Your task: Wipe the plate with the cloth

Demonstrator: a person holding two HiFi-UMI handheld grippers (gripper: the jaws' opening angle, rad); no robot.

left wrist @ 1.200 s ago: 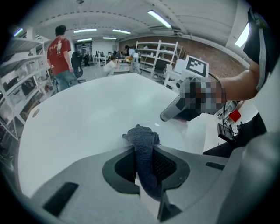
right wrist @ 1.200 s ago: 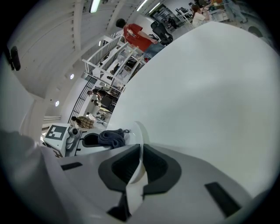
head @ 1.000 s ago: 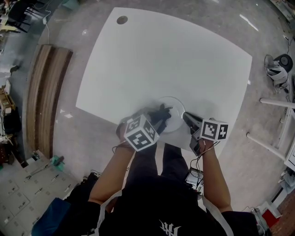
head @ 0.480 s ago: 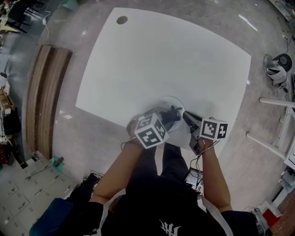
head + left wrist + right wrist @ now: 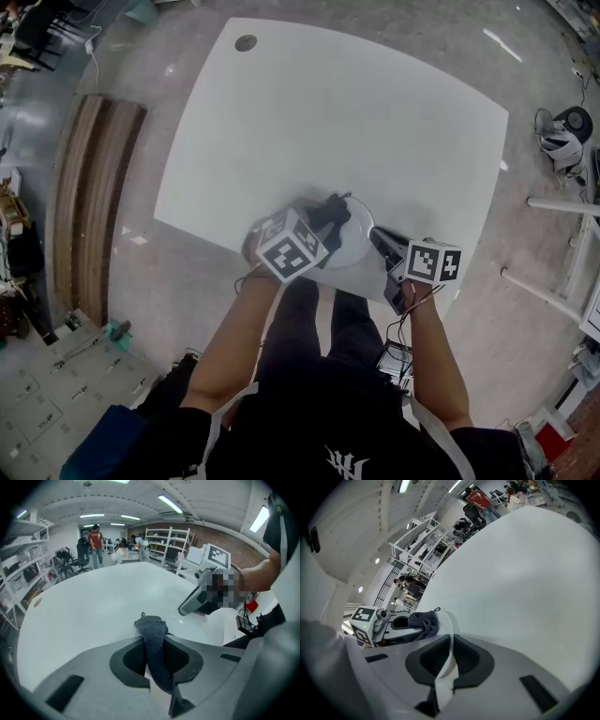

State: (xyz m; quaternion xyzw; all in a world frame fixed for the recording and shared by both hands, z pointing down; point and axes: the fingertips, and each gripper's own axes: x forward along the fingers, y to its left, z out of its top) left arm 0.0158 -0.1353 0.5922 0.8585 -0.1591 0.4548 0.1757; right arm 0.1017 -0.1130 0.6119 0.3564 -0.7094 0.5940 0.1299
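Note:
A white plate (image 5: 354,239) lies near the front edge of the white table (image 5: 347,112). My right gripper (image 5: 377,237) is shut on the plate's right rim; in the right gripper view the rim (image 5: 449,641) runs between its jaws. My left gripper (image 5: 323,230) is shut on a dark grey cloth (image 5: 330,217), which rests on the plate's left part. In the left gripper view the cloth (image 5: 154,644) is pinched between the jaws and bunches ahead of them. The right gripper view shows the cloth (image 5: 424,620) against the plate's far edge, beside the left gripper (image 5: 401,627).
The table has a round cable hole (image 5: 246,43) at its far left corner. A wooden bench (image 5: 94,197) stands on the floor to the left. Shelving (image 5: 168,538) and people stand in the room beyond the table.
My left gripper swept the cloth right across the plate, then back left and slightly away. The right gripper has held the rim still.

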